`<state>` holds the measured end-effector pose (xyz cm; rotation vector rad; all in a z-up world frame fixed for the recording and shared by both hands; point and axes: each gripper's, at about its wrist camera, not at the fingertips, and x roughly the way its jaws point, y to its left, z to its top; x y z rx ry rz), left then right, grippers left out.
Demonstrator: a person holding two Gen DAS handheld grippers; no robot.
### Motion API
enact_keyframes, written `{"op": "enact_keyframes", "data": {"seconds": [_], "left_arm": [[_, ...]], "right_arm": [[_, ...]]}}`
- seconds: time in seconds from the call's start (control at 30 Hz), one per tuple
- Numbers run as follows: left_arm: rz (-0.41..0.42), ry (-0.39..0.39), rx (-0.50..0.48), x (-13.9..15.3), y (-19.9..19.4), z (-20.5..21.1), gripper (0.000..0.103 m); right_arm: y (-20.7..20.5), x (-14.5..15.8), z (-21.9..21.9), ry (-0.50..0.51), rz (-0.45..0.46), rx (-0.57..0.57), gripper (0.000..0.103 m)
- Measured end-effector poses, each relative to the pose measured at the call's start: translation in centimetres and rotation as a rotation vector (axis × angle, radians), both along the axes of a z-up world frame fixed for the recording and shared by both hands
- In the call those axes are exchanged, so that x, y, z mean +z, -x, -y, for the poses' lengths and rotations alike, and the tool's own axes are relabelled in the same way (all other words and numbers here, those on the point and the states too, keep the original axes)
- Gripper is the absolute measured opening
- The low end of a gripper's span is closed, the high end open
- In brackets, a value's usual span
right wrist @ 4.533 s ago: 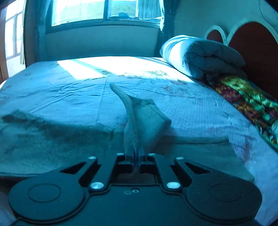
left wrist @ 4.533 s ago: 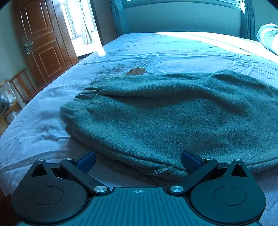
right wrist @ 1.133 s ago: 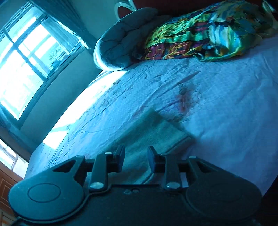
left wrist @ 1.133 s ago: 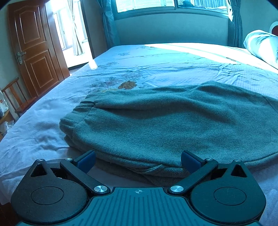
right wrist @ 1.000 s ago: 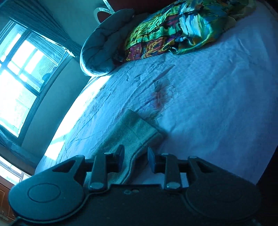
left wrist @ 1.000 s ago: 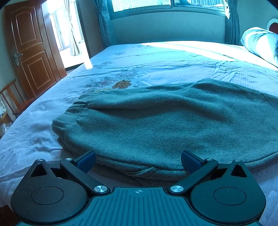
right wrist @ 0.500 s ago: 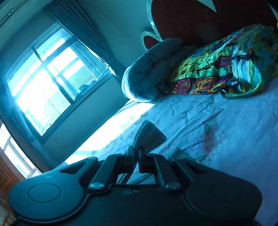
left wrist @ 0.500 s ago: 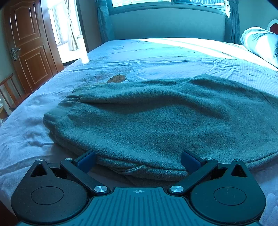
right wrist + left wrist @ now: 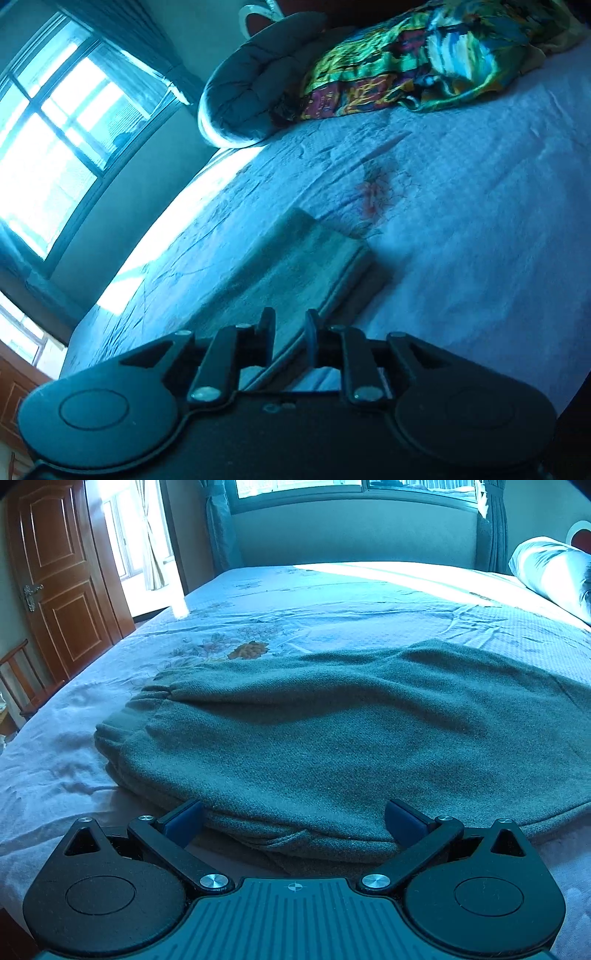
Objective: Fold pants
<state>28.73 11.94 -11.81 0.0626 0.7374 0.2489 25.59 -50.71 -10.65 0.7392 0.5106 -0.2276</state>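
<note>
Your left gripper (image 9: 293, 818) has its fingers spread wide, holding nothing; the green pants (image 9: 332, 738) lie doubled on the bed (image 9: 332, 602) just ahead. Your right gripper (image 9: 290, 326) is narrowly parted, unclamped, over the cuff end (image 9: 306, 258).

A bed (image 9: 332, 602) with a pale flowered sheet fills the middle of the left view. A brown door (image 9: 62, 579) stands at upper left, a chair (image 9: 18, 679) below it. A window (image 9: 354, 487) runs along the top, a sunlit band beneath it. A pillow (image 9: 255, 81) and bright quilt (image 9: 424, 55) lie along the top of the right view.
</note>
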Motion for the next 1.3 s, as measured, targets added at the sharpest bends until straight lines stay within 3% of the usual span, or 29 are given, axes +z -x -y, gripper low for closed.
{"op": "enact_keyframes", "data": {"seconds": [0.13, 0.23, 0.43, 0.8, 0.83, 1.0, 1.1, 1.17, 1.2, 1.23, 1.3], "left_arm": [[0.045, 0.039, 0.038, 0.4, 1.3, 0.3, 0.103], [0.053, 0.070, 0.026, 0.5, 2.4, 0.7, 0.103], [0.047, 0.086, 0.035, 0.6, 4.4, 0.0, 0.103], [0.046, 0.135, 0.088, -0.5, 5.3, -2.2, 0.103], [0.046, 0.137, 0.085, -0.5, 5.3, -2.1, 0.103], [0.060, 0.133, 0.068, 0.0, 5.3, -1.9, 0.103], [0.063, 0.134, 0.072, 0.0, 5.0, -1.9, 0.103], [0.057, 0.139, 0.066, 0.0, 4.7, -1.7, 0.103], [0.056, 0.138, 0.057, 0.0, 4.7, -1.5, 0.103], [0.060, 0.130, 0.047, 0.2, 4.8, -1.3, 0.103], [0.063, 0.118, 0.042, 0.3, 4.8, -1.2, 0.103]], "right_arm": [[-0.8, 0.3, -5.9, -0.070, 0.001, 0.194, 0.011], [-1.9, -1.0, -9.5, -0.207, -0.017, 0.274, 0.011], [-3.4, -2.5, -15.1, -0.295, -0.070, 0.378, 0.012], [-5.7, -4.0, -17.2, -0.415, -0.108, 0.354, 0.010], [-5.5, -4.1, -17.3, -0.399, -0.102, 0.336, 0.000], [-3.6, -1.1, -18.9, -0.252, -0.013, 0.391, 0.000], [-4.7, -2.7, -18.8, -0.212, -0.102, 0.373, 0.000], [-5.5, -4.5, -18.2, -0.269, -0.134, 0.368, 0.000], [-5.1, -4.4, -17.4, -0.323, -0.120, 0.356, 0.002], [-4.4, -3.7, -16.7, -0.327, -0.089, 0.316, 0.011], [-3.0, -2.4, -14.9, -0.301, -0.047, 0.250, 0.017]]}}
